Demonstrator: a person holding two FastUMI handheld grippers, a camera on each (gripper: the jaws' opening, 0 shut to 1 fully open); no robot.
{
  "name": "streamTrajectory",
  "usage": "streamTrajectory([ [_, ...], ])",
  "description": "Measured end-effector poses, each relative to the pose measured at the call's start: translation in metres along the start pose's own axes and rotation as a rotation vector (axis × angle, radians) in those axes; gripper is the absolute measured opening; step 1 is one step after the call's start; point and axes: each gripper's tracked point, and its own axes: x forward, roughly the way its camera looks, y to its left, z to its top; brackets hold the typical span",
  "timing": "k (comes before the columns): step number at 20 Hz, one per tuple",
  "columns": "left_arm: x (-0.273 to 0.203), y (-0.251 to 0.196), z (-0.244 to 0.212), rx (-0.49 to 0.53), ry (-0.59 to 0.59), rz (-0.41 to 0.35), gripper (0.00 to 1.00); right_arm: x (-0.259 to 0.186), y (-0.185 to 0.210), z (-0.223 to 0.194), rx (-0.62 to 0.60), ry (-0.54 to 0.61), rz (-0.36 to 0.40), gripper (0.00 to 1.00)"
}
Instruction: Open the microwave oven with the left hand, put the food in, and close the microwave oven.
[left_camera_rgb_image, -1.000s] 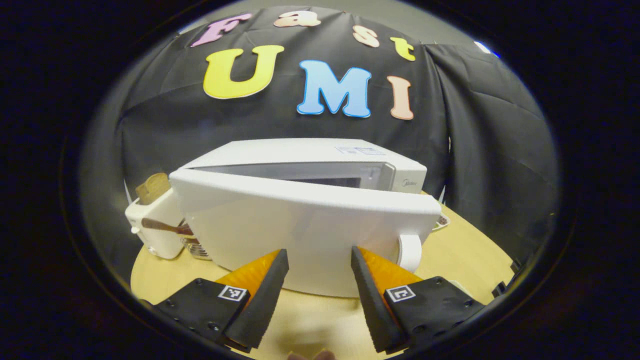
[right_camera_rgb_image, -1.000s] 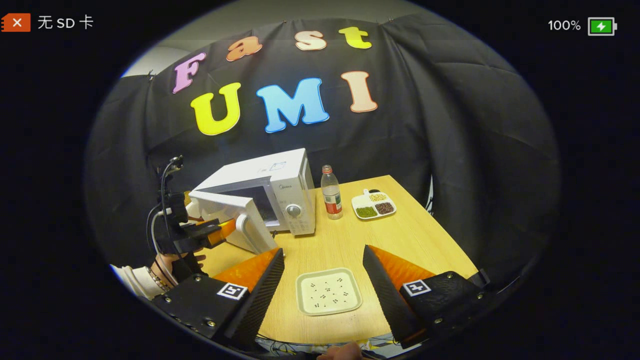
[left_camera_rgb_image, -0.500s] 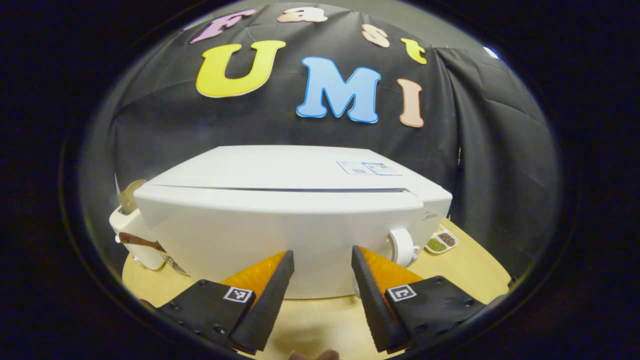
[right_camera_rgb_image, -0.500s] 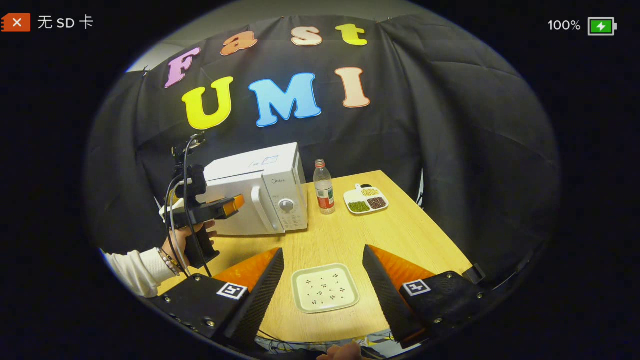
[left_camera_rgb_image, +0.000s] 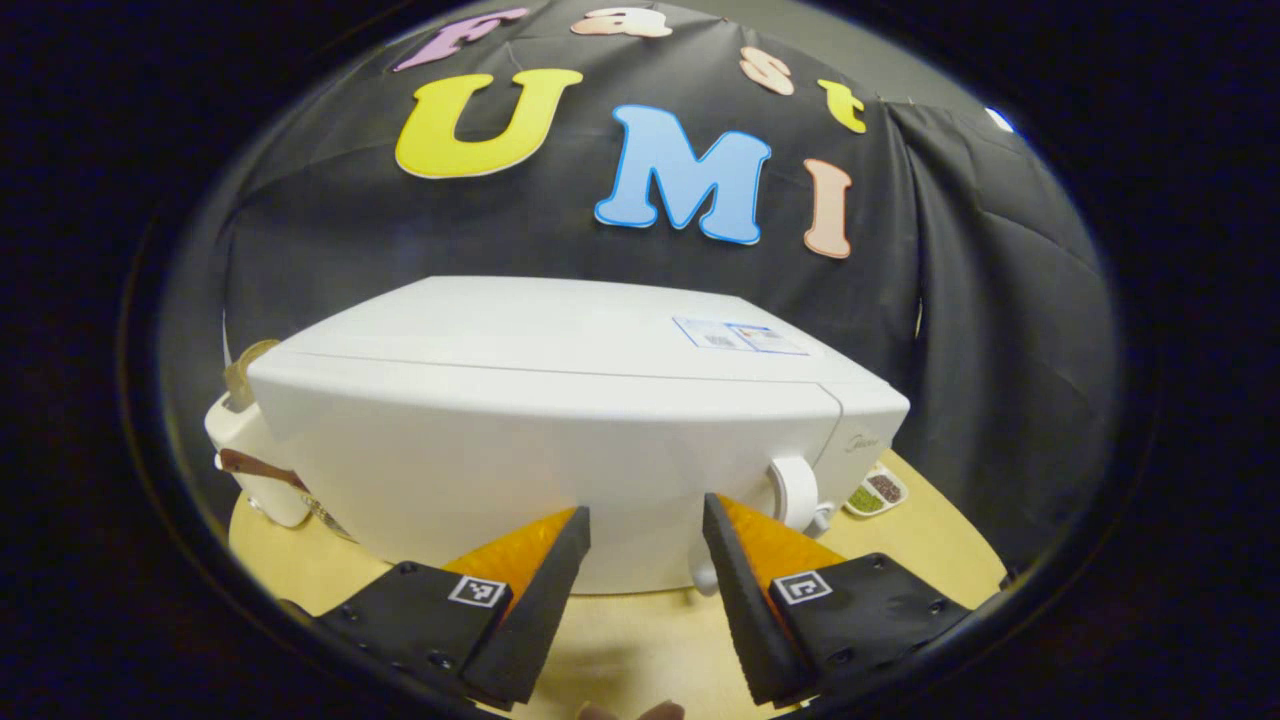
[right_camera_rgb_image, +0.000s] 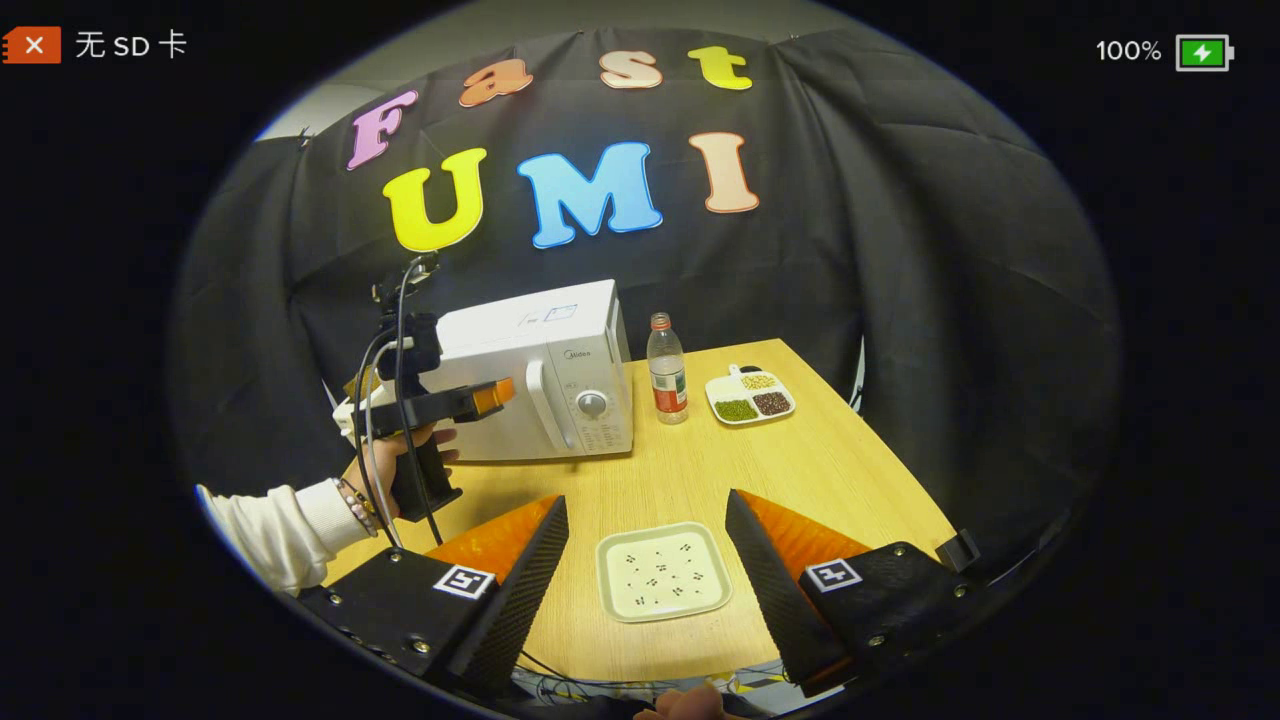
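The white microwave (left_camera_rgb_image: 560, 440) stands at the back left of the table with its door flush against the body, the handle (left_camera_rgb_image: 795, 492) at the door's right edge. My left gripper (left_camera_rgb_image: 642, 510) is open, fingertips at the lower door face, nothing between them. From the right gripper view the microwave (right_camera_rgb_image: 540, 370) has the left gripper (right_camera_rgb_image: 480, 398) level against its door, held by a hand (right_camera_rgb_image: 385, 465). My right gripper (right_camera_rgb_image: 647, 502) hangs open above a square pale plate (right_camera_rgb_image: 664, 584) dotted with small dark specks. The oven's inside is hidden.
A clear bottle with a red label (right_camera_rgb_image: 667, 370) stands right of the microwave, and a divided dish of grains (right_camera_rgb_image: 750, 397) lies beyond it. A white toaster (left_camera_rgb_image: 245, 460) holding bread sits left of the oven. The wooden table (right_camera_rgb_image: 840, 470) ends near my right gripper.
The microwave door swung from ajar to fully shut as my left gripper pushed forward against it. My right gripper stayed open above the plate, shifting only slightly.
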Motion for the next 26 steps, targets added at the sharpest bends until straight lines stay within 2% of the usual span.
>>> streamTrajectory([
  [2, -0.013, -0.009, -0.003, 0.024, 0.014, -0.024, 0.82, -0.006, -0.006, 0.002, -0.002, -0.016, -0.001, 0.97],
  [5, -0.060, -0.011, -0.018, 0.050, 0.017, -0.020, 0.82, -0.008, -0.015, 0.009, -0.007, -0.045, 0.004, 0.97],
  [8, -0.114, -0.007, -0.051, 0.035, 0.041, 0.013, 0.82, -0.003, -0.025, 0.015, -0.027, -0.063, 0.042, 0.97],
  [9, -0.132, -0.005, -0.064, 0.032, 0.057, 0.029, 0.87, -0.001, -0.031, 0.017, -0.029, -0.062, 0.056, 0.97],
  [15, -0.232, -0.003, -0.103, -0.038, 0.111, 0.132, 0.87, 0.017, -0.061, 0.048, -0.058, -0.112, 0.122, 0.97],
  [16, -0.247, -0.004, -0.099, -0.059, 0.107, 0.148, 0.87, 0.021, -0.065, 0.053, -0.069, -0.120, 0.133, 0.97],
  [17, -0.261, -0.004, -0.090, -0.078, 0.091, 0.167, 0.82, 0.020, -0.067, 0.052, -0.078, -0.127, 0.145, 0.97],
  [18, -0.275, -0.005, -0.077, -0.091, 0.065, 0.189, 0.92, 0.021, -0.070, 0.054, -0.086, -0.134, 0.156, 0.97],
  [19, -0.289, -0.005, -0.064, -0.099, 0.035, 0.210, 0.92, 0.024, -0.074, 0.060, -0.091, -0.146, 0.171, 0.97],
  [20, -0.302, -0.006, -0.050, -0.098, 0.008, 0.231, 0.92, 0.026, -0.077, 0.065, -0.093, -0.157, 0.180, 0.97],
  [23, -0.335, -0.006, -0.006, -0.073, -0.056, 0.284, 0.82, 0.034, -0.080, 0.083, -0.100, -0.184, 0.209, 0.97],
  [25, -0.356, -0.010, 0.028, -0.060, -0.111, 0.299, 0.82, 0.035, -0.079, 0.104, -0.106, -0.214, 0.215, 0.97],
  [26, -0.365, -0.012, 0.046, -0.045, -0.142, 0.309, 0.87, 0.035, -0.077, 0.118, -0.112, -0.238, 0.213, 0.97],
])
